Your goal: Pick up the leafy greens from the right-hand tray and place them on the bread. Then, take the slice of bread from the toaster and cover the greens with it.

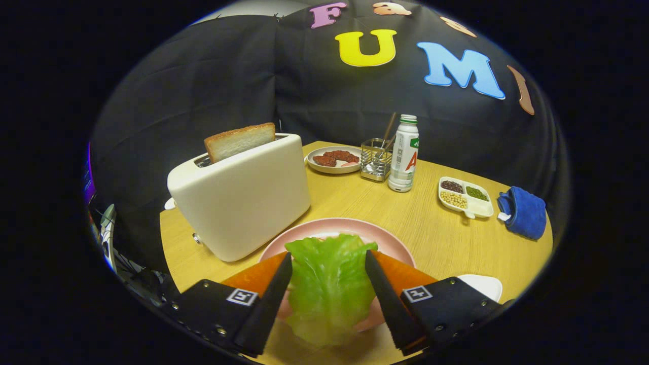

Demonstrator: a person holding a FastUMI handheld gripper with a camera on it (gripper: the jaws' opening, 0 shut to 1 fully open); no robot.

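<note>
Two fingers of the hand-held gripper (328,261) flank a pale green lettuce leaf (328,286), one at each side of it; their tips appear to press its edges, so the gripper reads as clamped on the leaf. The leaf hangs between the fingers over a round pink plate (390,242), which lies on the light wooden tabletop (421,223) just ahead of the fingertips. The bread on that plate is hidden behind the leaf. Beyond the plate and to the left of the fingers stands a cream, rounded toaster (243,200), with a slice of toasted bread (239,141) standing upright in its slot. Farther beyond, a small white dish of reddish food (334,159), a wire cutlery holder (375,159) and a white plastic bottle with a green cap (404,154) stand in a row. To the right lie a white divided tray of beans and seeds (465,197) and a folded blue cloth (524,211). The rim of a white tray (484,284) shows just beside the right finger.
</note>
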